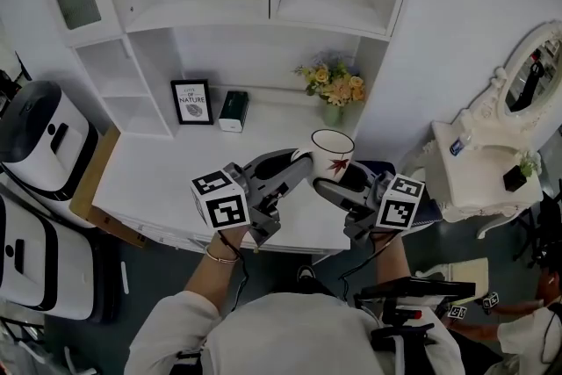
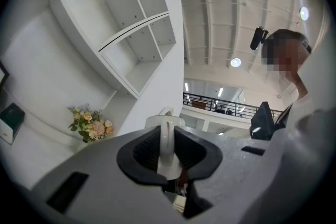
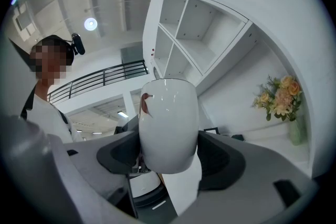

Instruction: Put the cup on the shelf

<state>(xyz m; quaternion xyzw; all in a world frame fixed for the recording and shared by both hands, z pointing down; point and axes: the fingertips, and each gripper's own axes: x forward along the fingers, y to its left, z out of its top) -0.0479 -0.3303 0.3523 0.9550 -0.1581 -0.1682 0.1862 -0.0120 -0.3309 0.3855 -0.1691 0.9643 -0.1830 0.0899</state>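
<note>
My left tool (image 1: 297,164) pinches the cup (image 1: 332,150) by its handle, right tool (image 1: 332,185) clamps its body; cup is held up above the desk (image 1: 167,180). Mid-carry, I reckon. Next move needs a lift forward onto the shelf (image 1: 211,13), kept upright.

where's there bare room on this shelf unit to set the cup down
The upper left compartment and upper right compartment are both bare. The white counter is free in front of the picture frame. It is crowded along the back wall: frame, green box and flowers, with the cup in front of the flowers.
</note>
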